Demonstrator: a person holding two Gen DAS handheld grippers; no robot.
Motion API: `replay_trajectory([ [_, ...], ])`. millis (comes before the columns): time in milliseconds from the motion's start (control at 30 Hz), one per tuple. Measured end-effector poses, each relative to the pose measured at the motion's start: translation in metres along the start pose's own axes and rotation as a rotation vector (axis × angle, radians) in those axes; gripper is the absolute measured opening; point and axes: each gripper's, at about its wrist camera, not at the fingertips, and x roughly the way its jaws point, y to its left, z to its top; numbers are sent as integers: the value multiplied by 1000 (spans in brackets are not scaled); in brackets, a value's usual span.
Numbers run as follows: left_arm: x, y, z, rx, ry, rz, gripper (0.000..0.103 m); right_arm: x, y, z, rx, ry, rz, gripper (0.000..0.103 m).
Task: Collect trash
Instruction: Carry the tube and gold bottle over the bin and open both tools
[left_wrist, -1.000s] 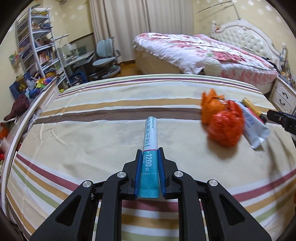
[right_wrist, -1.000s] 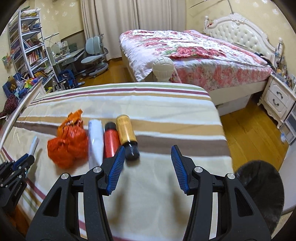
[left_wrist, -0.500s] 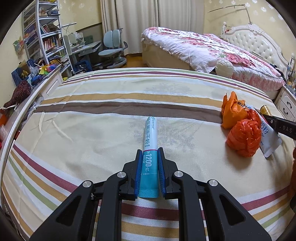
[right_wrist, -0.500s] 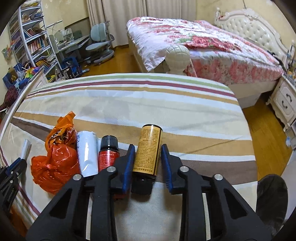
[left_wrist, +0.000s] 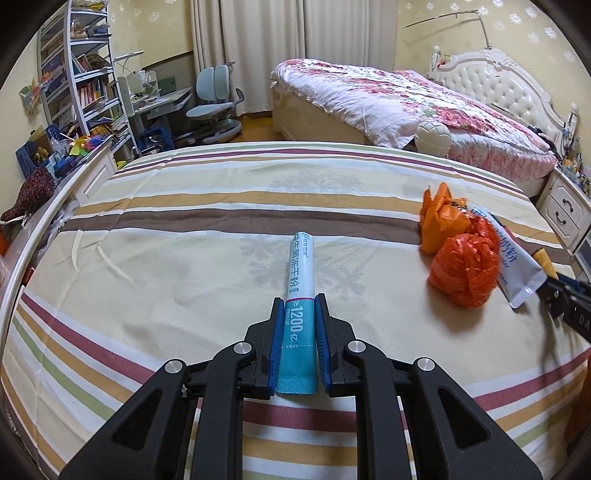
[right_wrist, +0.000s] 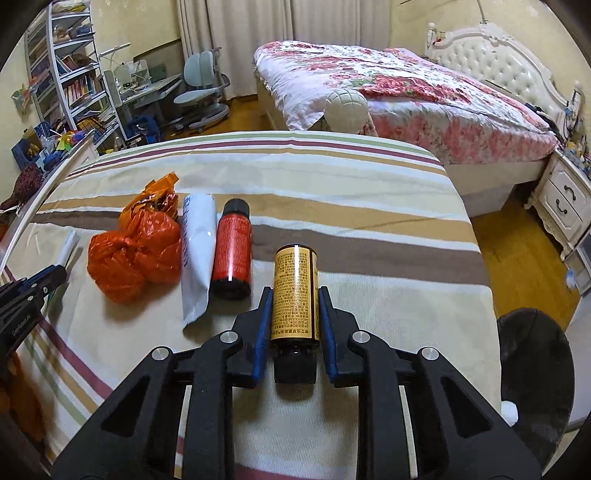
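Observation:
My left gripper (left_wrist: 298, 308) is shut on a teal and white stick packet (left_wrist: 300, 280), held over the striped bedspread (left_wrist: 184, 258). My right gripper (right_wrist: 295, 299) is shut on a yellow-labelled bottle (right_wrist: 294, 291) with a black cap, held just above the bedspread (right_wrist: 369, 258). On the bedspread lie two orange plastic bags (right_wrist: 136, 247), a white pouch (right_wrist: 195, 251) and a red bottle (right_wrist: 232, 251). The bags (left_wrist: 461, 269) and the pouch (left_wrist: 517, 269) also show in the left wrist view. The left gripper shows at the left edge of the right wrist view (right_wrist: 33, 291).
A dark round bin (right_wrist: 535, 369) stands on the floor to the right of the striped bed. A floral bed (right_wrist: 388, 85) lies beyond, with a nightstand (right_wrist: 565, 199) at the right. Shelves (left_wrist: 74, 85), a desk and a chair (left_wrist: 214, 103) are at the far left.
My right gripper moved forward over the yellow bottle and shut on it, then lifted it a little. My left gripper keeps hold of the packet and has swung slightly left.

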Motion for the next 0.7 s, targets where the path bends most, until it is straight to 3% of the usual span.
replay_trajectory([
  [700,-50,-66,-35,92,-53,-98,18,-63,-34,-59,55,-61,-30,23],
])
